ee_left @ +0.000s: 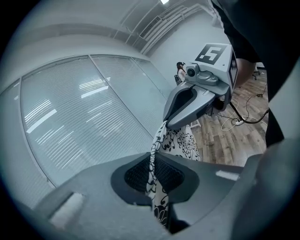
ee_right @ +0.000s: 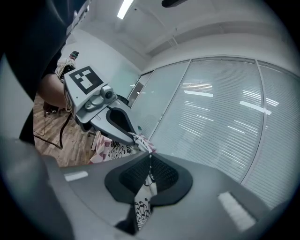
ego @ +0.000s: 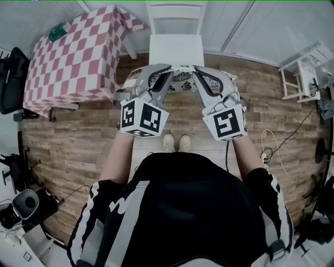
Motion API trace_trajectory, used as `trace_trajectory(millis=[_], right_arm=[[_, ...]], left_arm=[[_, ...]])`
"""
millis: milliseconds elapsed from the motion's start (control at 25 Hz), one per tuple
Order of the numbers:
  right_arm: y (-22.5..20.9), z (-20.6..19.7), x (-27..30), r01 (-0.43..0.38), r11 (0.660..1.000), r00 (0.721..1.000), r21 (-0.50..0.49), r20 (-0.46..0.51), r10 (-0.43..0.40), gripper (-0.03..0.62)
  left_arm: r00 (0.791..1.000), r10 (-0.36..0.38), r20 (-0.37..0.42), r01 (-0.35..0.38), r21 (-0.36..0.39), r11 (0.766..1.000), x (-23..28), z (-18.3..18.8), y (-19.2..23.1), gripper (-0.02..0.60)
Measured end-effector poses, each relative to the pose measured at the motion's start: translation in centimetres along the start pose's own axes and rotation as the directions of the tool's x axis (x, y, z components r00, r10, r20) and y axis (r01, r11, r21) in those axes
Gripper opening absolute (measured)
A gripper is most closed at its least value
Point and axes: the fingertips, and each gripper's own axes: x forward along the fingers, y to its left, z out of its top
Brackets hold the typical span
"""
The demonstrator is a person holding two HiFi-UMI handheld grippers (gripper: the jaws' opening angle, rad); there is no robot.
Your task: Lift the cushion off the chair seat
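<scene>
item 1, my left gripper: jaws clamped on one edge of the cushion, with the black-and-white flowered cloth pinched flat between the ribbed pads and trailing out below them. item 2, my right gripper: likewise closed on the opposite edge of the same cushion, a fold of cloth caught between its pads. item 3, position of both tools in the head view: left at about 11 o'clock and right at about 1 o'clock from my chest, arms stretched forward, tips angled in toward each other. item 4, cushion: slung between the two sets of tips at 12 o'clock, held by its two edges, its middle sagging between and beneath them; as far as i can tell it hangs just on my side of the chair and clear of the seat. item 5, my shoes: 12 o'clock, on the wooden floor below the grippers. item 6, chair: white, 12 o'clock beyond the cushion, white seat showing. item 7, table: 10 o'clock, under a pink-and-white checked cloth. item 8, white rack: 2 o'clock; cable on the floor at 3 o'clock. item 9, glass wall with blinds: farthest, behind the chair.
</scene>
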Motion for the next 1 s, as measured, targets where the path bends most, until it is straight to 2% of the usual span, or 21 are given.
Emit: trace_trajectory(millis=[640, 1000], right_arm=[[-3.1, 4.1, 1.1, 0.053, 0.999, 0.997, -0.004, 0.062, -0.053, 0.009], [-4.1, 4.9, 1.0, 0.061, 0.998, 0.993, 0.032, 0.102, -0.064, 0.011]], left_arm=[[0.995, 0.081, 0.051, -0.083, 0.030, 0.996, -0.7, 2.3, 5.1, 0.018], [0.993, 0.098, 0.066, -0.100, 0.030, 0.995, -0.7, 3.1, 6.0, 0.017]])
